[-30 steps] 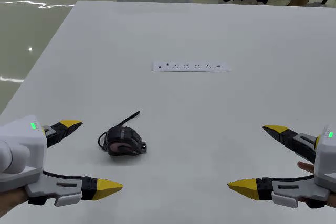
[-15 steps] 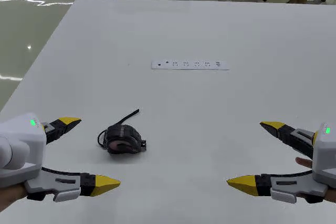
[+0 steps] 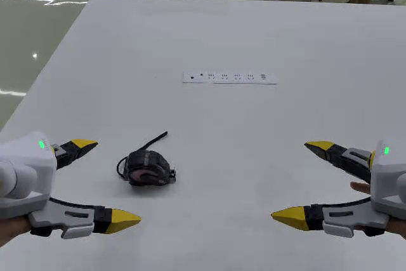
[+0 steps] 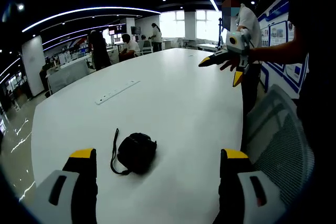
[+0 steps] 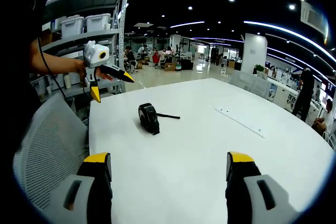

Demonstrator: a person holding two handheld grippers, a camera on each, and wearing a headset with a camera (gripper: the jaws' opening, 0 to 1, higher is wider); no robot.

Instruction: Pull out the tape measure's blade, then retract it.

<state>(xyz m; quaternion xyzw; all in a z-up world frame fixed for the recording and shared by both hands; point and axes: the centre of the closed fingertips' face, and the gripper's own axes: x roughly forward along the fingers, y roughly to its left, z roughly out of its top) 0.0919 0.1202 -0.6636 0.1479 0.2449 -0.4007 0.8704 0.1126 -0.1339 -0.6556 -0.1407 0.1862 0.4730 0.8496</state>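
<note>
A black tape measure with a short black wrist strap lies on the white table, left of centre, its blade not drawn out. It appears ahead of the jaws as the tape measure in the left gripper view and farther off as the tape measure in the right gripper view. My left gripper is open just left of it, jaws wide, nothing between them. My right gripper is open at the right, well apart from the tape measure.
A white power strip lies flat at mid-table beyond the tape measure. A mesh office chair stands at the near table edge. People sit and stand at the far side of the room.
The right gripper has drifted slightly left toward the centre. The left gripper has sunk slightly in the picture. The tape measure lies where it was.
</note>
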